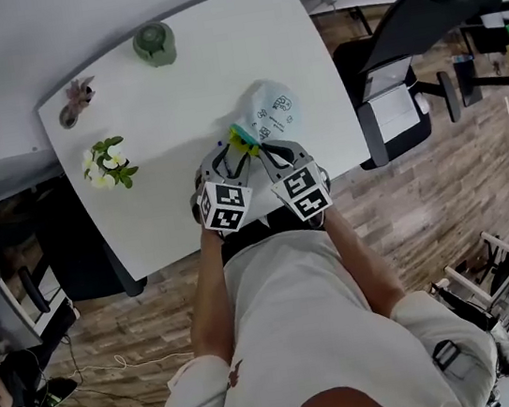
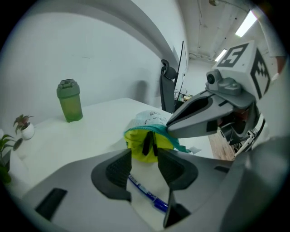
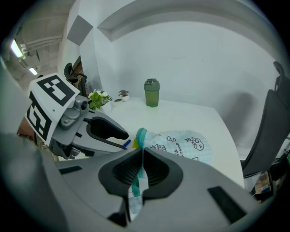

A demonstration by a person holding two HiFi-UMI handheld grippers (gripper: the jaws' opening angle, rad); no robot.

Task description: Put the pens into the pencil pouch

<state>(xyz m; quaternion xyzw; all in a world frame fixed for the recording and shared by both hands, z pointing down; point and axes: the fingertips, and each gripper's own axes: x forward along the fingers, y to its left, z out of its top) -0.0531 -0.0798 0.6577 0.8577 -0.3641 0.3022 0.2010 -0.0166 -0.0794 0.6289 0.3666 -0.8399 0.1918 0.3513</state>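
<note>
The light blue printed pencil pouch (image 1: pixel 271 110) lies on the white table (image 1: pixel 169 201), its yellow-lined mouth (image 2: pixel 144 141) facing me. At least one dark pen (image 2: pixel 147 144) stands in that mouth. My right gripper (image 3: pixel 141 156) is shut on the pouch's teal zipper edge (image 3: pixel 140 136) and holds the mouth up. Just in front of the mouth, my left gripper (image 2: pixel 144 159) stands open. A blue pen (image 2: pixel 146 194) lies slantwise on the table beneath its jaws, and the pads do not press on it. In the head view both grippers (image 1: pixel 229 159) (image 1: pixel 264 154) meet at the pouch's near end.
A green bottle (image 1: pixel 155 44) stands at the table's far edge, a small potted plant (image 1: pixel 76 99) at the far left corner, and a flowering plant (image 1: pixel 108 165) on the left side. A black office chair (image 1: pixel 417 22) stands right of the table.
</note>
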